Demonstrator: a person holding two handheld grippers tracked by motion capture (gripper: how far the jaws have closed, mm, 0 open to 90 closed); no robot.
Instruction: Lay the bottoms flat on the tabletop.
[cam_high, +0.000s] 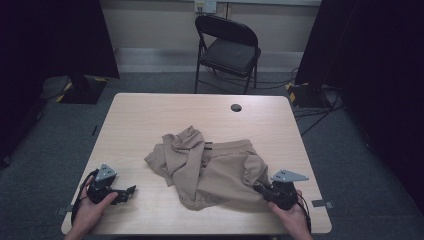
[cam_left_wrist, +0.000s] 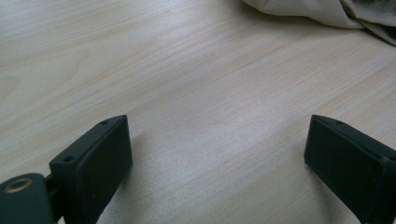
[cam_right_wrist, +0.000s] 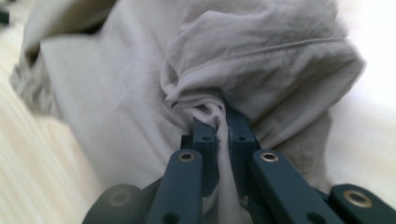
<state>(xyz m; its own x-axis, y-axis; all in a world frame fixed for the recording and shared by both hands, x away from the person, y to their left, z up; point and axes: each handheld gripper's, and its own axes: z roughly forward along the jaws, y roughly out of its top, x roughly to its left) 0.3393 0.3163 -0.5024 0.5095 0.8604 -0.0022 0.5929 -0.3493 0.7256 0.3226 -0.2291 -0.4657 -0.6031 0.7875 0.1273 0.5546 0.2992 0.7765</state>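
A crumpled beige garment (cam_high: 210, 167) lies heaped on the near middle of the wooden table (cam_high: 150, 115), its folds bunched up at the far left and spreading flatter toward the person's side; the right gripper (cam_high: 264, 189), held in the right hand (cam_high: 290, 212) near the table's near right corner, has its jaws pinched tight on a gathered fold at the garment's right edge, and in the right gripper view the cloth (cam_right_wrist: 261, 60) is squeezed into a thin ridge between the two jaws; the left gripper (cam_high: 131, 190), held in the left hand (cam_high: 90, 210) near the near left corner, rests low over bare wood with its jaws spread wide and nothing between them, well apart from the garment, whose hem (cam_left_wrist: 327, 11) shows at the far edge of the left gripper view; a black folding chair (cam_high: 227, 47) stands beyond the table
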